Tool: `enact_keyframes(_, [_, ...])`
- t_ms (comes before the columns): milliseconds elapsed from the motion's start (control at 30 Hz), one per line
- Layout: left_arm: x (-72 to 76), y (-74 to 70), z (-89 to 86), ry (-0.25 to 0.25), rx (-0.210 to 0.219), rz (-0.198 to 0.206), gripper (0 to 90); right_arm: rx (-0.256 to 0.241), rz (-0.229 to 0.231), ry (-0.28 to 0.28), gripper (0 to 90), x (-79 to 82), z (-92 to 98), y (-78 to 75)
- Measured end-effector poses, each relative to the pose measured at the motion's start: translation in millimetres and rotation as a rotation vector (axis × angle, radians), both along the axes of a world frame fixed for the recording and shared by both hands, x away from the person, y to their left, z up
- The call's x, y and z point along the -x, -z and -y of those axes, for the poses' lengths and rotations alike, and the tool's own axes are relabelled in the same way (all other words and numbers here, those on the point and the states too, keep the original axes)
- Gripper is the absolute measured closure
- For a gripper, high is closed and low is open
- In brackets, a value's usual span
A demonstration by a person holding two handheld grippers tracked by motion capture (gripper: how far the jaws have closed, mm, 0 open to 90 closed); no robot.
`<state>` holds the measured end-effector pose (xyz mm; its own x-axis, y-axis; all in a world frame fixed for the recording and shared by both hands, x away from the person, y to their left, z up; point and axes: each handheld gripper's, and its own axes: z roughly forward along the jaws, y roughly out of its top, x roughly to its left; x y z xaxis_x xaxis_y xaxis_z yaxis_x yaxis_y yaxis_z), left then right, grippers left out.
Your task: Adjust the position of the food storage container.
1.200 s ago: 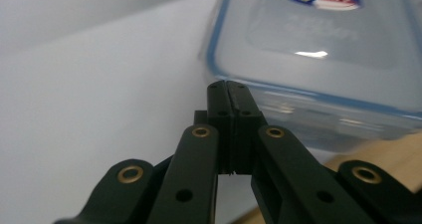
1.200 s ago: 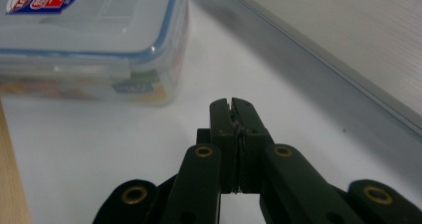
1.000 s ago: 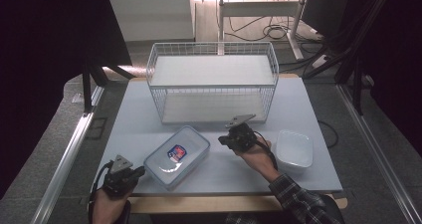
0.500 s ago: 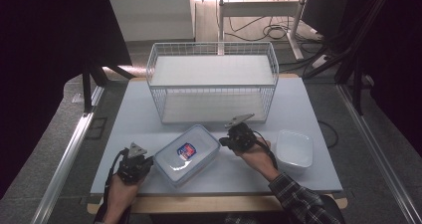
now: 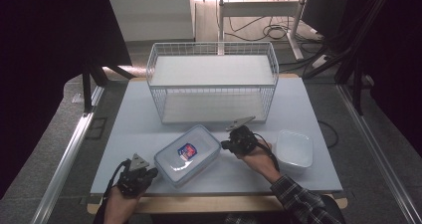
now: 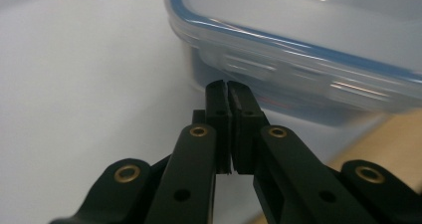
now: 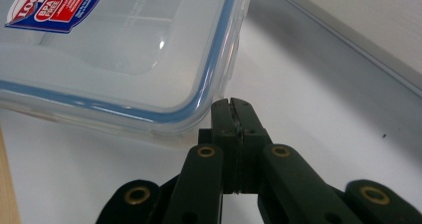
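lidded container | front-centre of desk, ahead of wire basket | your left claw and right claw both closed, empty, flanking opposite corners — likely to nudge or steady it

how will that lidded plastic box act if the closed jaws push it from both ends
The box looks rigid, so it should probably slide whole across the smooth table rather than flex. It seems empty, so likely light. Pushed off-centre, its rounded corners may let it swivel.

Clear container (blue-rimmed), black claws
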<state>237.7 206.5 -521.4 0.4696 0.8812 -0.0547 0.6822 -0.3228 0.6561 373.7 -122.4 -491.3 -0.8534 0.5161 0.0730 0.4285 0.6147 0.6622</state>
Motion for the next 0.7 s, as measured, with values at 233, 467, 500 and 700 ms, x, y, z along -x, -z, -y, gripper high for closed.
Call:
enact_keyframes(233, [-25.3, 0.9, 10.2, 0.010, -0.031, 0.003, 89.7, 0.049, -0.006, 0.008, 89.4, 14.1, 10.5, -1.6])
enact_keyframes(467, [-47.2, 1.8, 20.2, 0.041, -0.022, 0.000, 89.7, 0.077, 0.003, 0.028, 89.4, 30.5, 23.6, 0.2])
enact_keyframes(500, [-52.2, 2.0, 22.8, 0.048, -0.019, -0.001, 89.7, 0.076, 0.003, 0.039, 89.4, 32.4, 26.3, 0.0])
enact_keyframes(700, [-72.3, 1.3, 37.8, 0.096, -0.036, 0.002, 89.7, 0.097, 0.021, 0.077, 89.4, 44.0, 41.5, -2.2])
